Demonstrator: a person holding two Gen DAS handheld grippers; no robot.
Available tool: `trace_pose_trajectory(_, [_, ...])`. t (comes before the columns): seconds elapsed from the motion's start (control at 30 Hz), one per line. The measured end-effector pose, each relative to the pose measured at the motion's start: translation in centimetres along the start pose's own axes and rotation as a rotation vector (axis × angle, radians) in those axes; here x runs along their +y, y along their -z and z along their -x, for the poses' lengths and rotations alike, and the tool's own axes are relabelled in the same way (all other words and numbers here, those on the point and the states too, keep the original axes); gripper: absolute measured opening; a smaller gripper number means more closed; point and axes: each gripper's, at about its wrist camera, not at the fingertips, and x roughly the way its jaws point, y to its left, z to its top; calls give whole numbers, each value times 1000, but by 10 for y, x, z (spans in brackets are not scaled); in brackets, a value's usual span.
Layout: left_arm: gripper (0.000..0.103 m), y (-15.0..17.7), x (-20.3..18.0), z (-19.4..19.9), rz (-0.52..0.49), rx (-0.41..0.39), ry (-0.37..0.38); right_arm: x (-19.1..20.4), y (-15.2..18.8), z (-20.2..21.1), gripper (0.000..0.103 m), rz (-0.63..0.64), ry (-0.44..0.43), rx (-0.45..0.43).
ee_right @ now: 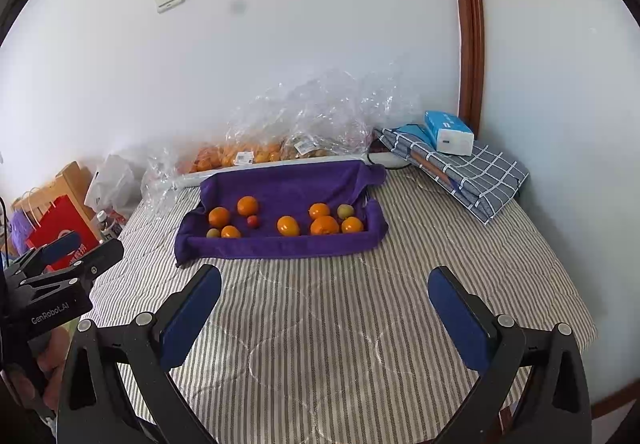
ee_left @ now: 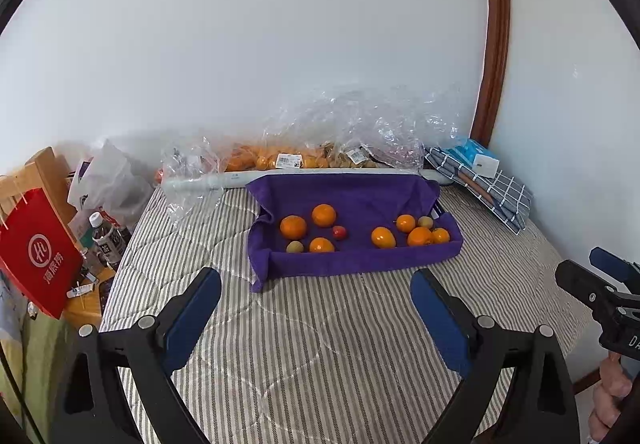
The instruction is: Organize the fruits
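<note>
A striped quilted bed point(ee_left: 320, 324) carries a purple towel-lined tray point(ee_left: 352, 264), clear bags point(ee_left: 280, 160), and perhaps folded checked cloth point(ee_right: 472, 172).

7 oranges point(ee_left: 293, 227), 2 pale green fruits point(ee_left: 294, 246), 1 small red fruit point(ee_left: 339, 231)

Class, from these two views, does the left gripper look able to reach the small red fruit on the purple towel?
Probably yes. The left gripper is open, and only bare striped bedding lies before the towel. The red fruit sits apart from the oranges, leaving room for both fingers.

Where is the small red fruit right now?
The small red fruit lies on the purple towel-lined tray, left-centre in both views, between the left orange cluster and the oval orange.
</note>
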Motion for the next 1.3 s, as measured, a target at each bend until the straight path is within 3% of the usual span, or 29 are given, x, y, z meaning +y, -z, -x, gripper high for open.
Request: trace_pose_trajectory(1.3, [96,0,3,0,3,5,8,0,3,2,102,0,-5,3])
